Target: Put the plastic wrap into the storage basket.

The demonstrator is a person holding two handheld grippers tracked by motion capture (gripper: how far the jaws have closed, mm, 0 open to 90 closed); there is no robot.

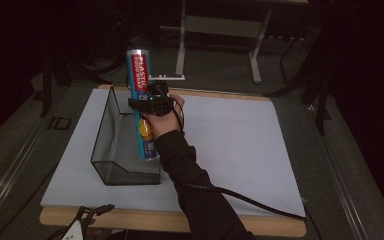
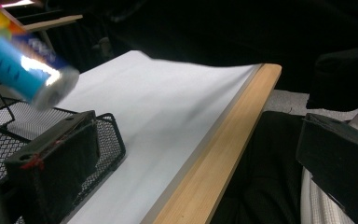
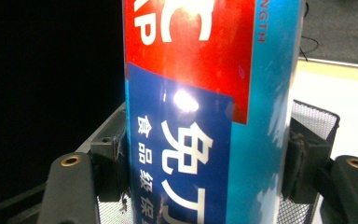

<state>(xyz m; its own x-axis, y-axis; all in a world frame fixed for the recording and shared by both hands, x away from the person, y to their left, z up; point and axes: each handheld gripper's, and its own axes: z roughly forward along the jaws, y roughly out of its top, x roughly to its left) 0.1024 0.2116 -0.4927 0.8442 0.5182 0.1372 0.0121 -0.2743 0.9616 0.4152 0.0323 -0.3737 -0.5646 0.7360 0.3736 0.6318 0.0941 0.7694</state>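
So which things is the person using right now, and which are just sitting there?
In use:
- plastic food wrap roll, clamped in the right gripper
- black mesh basket, under the roll

Just there:
- left gripper, at the table's near edge
- white table cover
- desk frame behind

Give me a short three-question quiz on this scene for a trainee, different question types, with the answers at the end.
1. True or false: the right tongs grip the roll of plastic wrap.
2. Multiple choice: the mesh basket stands on (A) the floor, (B) the white sheet, (C) a chair.
3. Fill in: in the high view the roll's lower end is ____ the basket.

Key
1. True: the jaws press the roll from both sides in the right gripper view.
2. B.
3. Inside; its top rises well above the rim.

The left tongs hold nothing, jaws apart.
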